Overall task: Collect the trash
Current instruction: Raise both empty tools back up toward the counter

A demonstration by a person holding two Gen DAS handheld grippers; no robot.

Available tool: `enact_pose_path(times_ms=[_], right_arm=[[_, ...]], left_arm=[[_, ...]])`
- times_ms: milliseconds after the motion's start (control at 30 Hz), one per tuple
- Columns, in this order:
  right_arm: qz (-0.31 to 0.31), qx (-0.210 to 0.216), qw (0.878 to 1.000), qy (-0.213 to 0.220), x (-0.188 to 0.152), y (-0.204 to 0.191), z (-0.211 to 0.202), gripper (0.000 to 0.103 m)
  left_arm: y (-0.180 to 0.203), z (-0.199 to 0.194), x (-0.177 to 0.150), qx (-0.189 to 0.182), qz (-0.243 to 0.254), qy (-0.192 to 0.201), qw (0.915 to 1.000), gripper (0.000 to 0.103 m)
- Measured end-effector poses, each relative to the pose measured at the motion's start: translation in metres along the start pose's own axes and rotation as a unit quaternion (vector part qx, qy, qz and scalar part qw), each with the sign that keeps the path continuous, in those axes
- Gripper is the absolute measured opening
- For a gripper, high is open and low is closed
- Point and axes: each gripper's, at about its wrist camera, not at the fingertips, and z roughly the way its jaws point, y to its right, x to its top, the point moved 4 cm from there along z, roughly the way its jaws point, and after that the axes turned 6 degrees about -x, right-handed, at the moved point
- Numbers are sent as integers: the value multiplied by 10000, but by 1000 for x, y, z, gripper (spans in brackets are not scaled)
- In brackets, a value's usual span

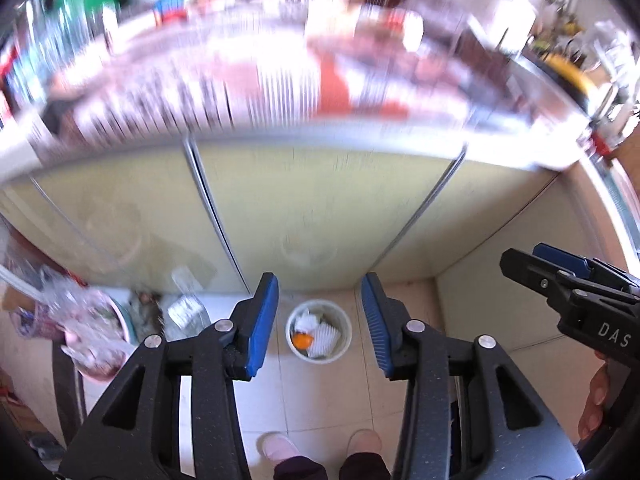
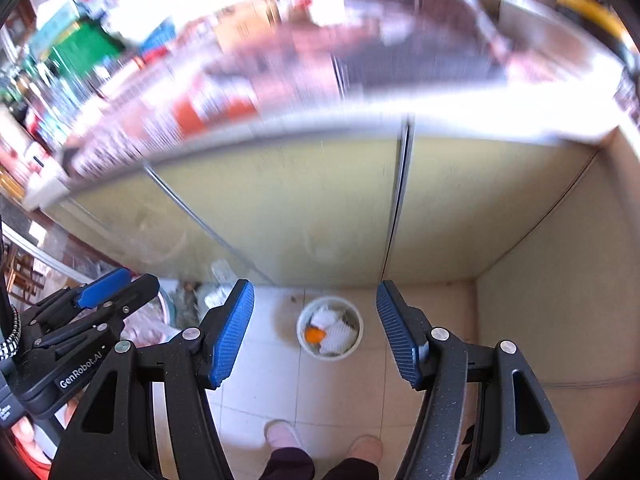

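Both the left tool and right tool are hanging wide, holding nothing. The bin is showing crumpled paper — looking light and soft, likely best pinched at a fold — and an orange scrap

Black left gripper and right gripper, blue ribbed jaws, silver screws; pink slippers.

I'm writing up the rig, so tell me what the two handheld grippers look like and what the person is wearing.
Both the left gripper and the right gripper have black, speckled, angular frames with triangular cut-outs, silver round pivot pins, and ribbed blue pads on the fingers. One body reads "GenRobot.AI", the other shows "DAS". The person wears pale slippers and dark trousers.
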Motion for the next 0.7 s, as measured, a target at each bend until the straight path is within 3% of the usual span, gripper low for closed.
enact_pose_path(times_ms=[233,400,467,567,633,700], right_arm=[[164,-180,9955,919,32,-21,-126,60],[279,-389,9866,1559,47,-39,-190,61],[308,-500,9818,1805,55,-48,-210,66],[384,-606,9733,2179,62,-51,-234,76],[411,-684,9694,2323,68,-51,-243,84],[431,-794,9662,2415,75,-51,-245,87]], left_arm=[[10,-123,59,-182,370,806,9959,44],[6,-201,86,-206,711,1425,9870,56],[5,-222,94,-177,836,1629,9829,60],[5,-247,103,-155,916,1851,9783,70],[4,-255,109,-156,905,1917,9771,90],[4,-259,115,-158,862,2013,9756,97]])
